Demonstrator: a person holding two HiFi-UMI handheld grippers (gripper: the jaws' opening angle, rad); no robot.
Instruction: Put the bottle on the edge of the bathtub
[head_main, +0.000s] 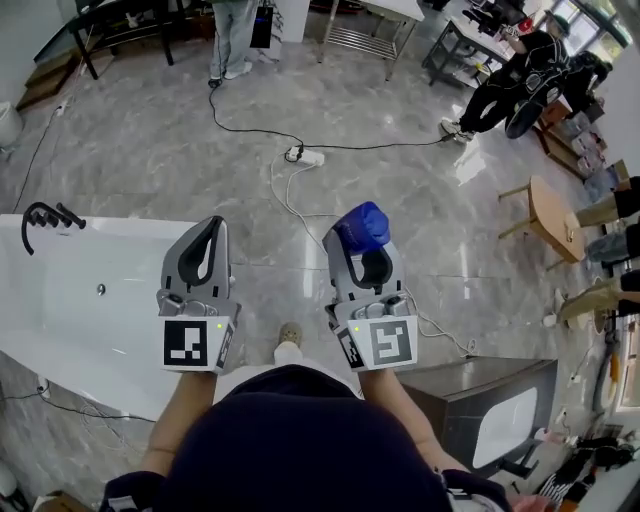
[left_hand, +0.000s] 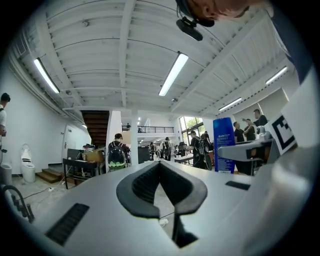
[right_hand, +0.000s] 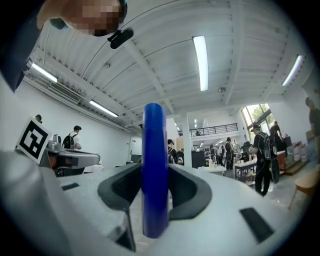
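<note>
Nearest in the head view is the person's dark top (head_main: 300, 440), with both forearms reaching forward from it. Each arm ends in a marker cube, and the grippers run side by side, near each other but not touching.

The left gripper (head_main: 213, 228) has its jaws together, the tips meeting with nothing between them. It hangs above the right end of the white tub (head_main: 70, 330).

The right gripper (head_main: 364, 258) is clamped on the blue bottle (head_main: 362, 225). The bottle stands between the two dark pads and its rounded top rises past the jaw tips. In the right gripper view it runs straight up the middle of the jaws, one pad pressing on each side. Seen from the left gripper, it stands upright to that gripper's right, with a label on its blue body.

The bottle is to the right of the tub, above the grey marble floor (head_main: 420, 200) and clear of the tub's rim. Below, between the grippers, a shoe (head_main: 290, 335) rests on the floor. A metal cabinet (head_main: 490, 395) stands at the lower right.

A black tap (head_main: 50, 215) sits at the tub's far left corner. Past the grippers a power strip (head_main: 305, 156) lies on the floor with a black cable running off it. Farther right is a round wooden stool (head_main: 550, 215), and beyond it a person in black (head_main: 520, 75) bends low. Another person's legs (head_main: 232, 40) show at the top
</note>
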